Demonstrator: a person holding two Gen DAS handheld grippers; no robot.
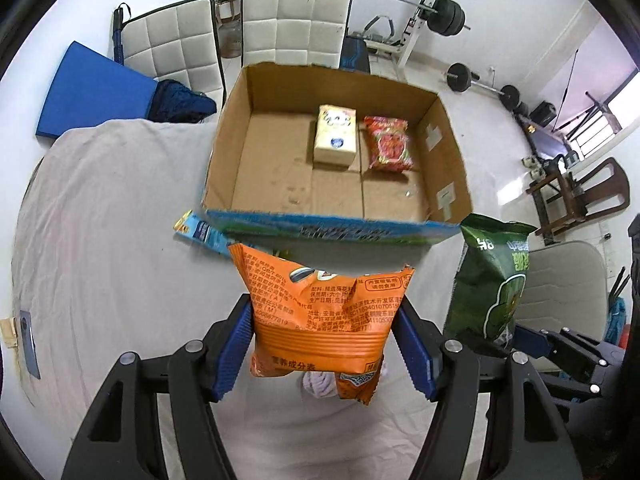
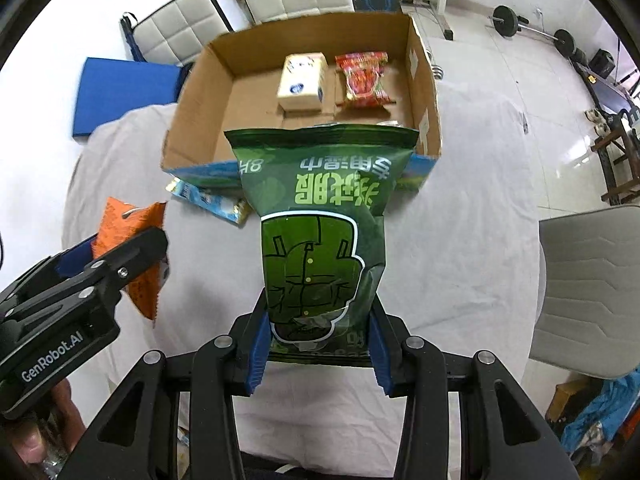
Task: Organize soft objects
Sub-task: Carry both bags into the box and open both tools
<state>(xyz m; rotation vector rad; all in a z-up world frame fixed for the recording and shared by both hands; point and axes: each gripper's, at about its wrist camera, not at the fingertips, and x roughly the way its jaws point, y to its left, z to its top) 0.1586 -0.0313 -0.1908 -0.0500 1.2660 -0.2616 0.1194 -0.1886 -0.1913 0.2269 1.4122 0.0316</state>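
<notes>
My left gripper (image 1: 324,336) is shut on an orange snack bag (image 1: 320,312) and holds it above the cloth-covered table, in front of the cardboard box (image 1: 336,224). My right gripper (image 2: 318,340) is shut on a green snack bag (image 2: 320,216), held upright just before the box (image 2: 192,96). The green bag (image 1: 490,276) also shows at the right of the left wrist view, the orange bag (image 2: 136,248) at the left of the right wrist view. In the box lie a cream tissue pack (image 1: 335,136) and a red snack packet (image 1: 388,144).
A blue-and-yellow packet (image 1: 198,232) lies on the grey cloth (image 1: 120,220) by the box's front left corner. White padded chairs (image 1: 296,24) stand behind the table, a grey chair (image 2: 592,292) at its right. Gym weights (image 1: 444,16) stand on the floor beyond.
</notes>
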